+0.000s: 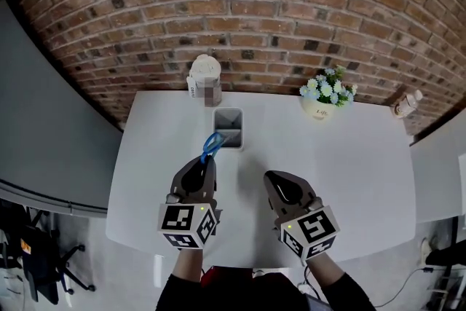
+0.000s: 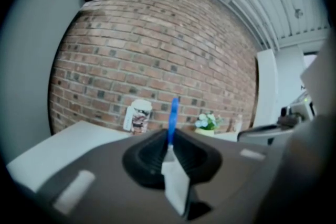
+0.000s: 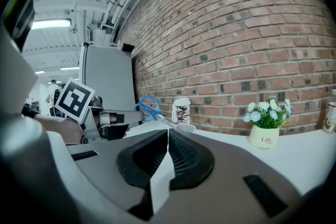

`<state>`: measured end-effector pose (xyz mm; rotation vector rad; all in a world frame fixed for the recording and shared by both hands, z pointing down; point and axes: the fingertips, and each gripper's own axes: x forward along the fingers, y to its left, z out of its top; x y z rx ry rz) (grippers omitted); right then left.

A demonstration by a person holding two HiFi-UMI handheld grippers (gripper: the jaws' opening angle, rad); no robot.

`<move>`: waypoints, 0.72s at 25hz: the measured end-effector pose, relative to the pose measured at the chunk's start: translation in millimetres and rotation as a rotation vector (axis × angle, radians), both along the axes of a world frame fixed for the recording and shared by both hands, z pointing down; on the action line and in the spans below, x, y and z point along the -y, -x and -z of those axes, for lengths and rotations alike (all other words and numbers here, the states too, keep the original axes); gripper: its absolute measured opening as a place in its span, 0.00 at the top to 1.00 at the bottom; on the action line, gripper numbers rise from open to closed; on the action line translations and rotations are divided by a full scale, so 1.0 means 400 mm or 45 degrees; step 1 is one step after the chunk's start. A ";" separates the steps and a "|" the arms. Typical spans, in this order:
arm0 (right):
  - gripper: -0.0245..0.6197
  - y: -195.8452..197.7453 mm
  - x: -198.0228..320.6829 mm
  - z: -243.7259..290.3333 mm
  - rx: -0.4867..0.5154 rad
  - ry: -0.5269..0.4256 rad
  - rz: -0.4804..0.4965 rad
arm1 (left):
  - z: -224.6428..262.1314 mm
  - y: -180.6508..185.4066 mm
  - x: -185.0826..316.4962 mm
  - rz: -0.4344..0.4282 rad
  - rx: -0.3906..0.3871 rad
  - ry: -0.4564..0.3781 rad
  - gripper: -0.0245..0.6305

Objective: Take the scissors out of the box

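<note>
In the head view the blue-handled scissors (image 1: 212, 145) hang just in front of the small grey box (image 1: 228, 129) at the middle of the white table (image 1: 349, 178). Their blades point toward the box. My left gripper (image 1: 207, 161) is shut on the handles. In the left gripper view the blue handle (image 2: 172, 119) stands upright between the jaws. The right gripper view shows the scissors (image 3: 148, 107) lifted, blades slanting down to the box rim (image 3: 184, 127), held by the left gripper (image 3: 122, 117). My right gripper (image 1: 271, 177) hovers to the right, shut and holding nothing, its jaws (image 3: 168, 136) pressed together.
A white-lidded cup (image 1: 204, 76) stands at the table's back edge by the brick wall. A pot of flowers (image 1: 328, 102) sits at the back right and a small bottle (image 1: 408, 104) at the far right corner. A grey wall runs along the left.
</note>
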<state>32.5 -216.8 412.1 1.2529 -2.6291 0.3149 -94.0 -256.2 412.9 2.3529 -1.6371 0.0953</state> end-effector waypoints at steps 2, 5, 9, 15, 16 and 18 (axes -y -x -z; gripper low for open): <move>0.95 -0.005 -0.011 0.013 0.007 -0.018 -0.004 | 0.011 -0.001 -0.017 0.003 0.008 -0.016 0.92; 0.95 -0.015 -0.034 0.029 0.018 -0.036 -0.014 | 0.025 -0.002 -0.049 0.007 0.018 -0.030 0.92; 0.95 -0.026 -0.070 0.044 0.031 -0.056 -0.022 | 0.041 0.003 -0.096 0.022 0.023 -0.049 0.92; 0.95 -0.049 -0.118 0.060 0.033 -0.084 -0.024 | 0.066 0.011 -0.163 0.054 0.049 -0.085 0.92; 0.95 -0.051 -0.125 0.063 0.033 -0.088 -0.024 | 0.069 0.012 -0.174 0.058 0.055 -0.089 0.92; 0.95 -0.058 -0.140 0.067 0.038 -0.097 -0.022 | 0.073 0.011 -0.196 0.066 0.061 -0.095 0.92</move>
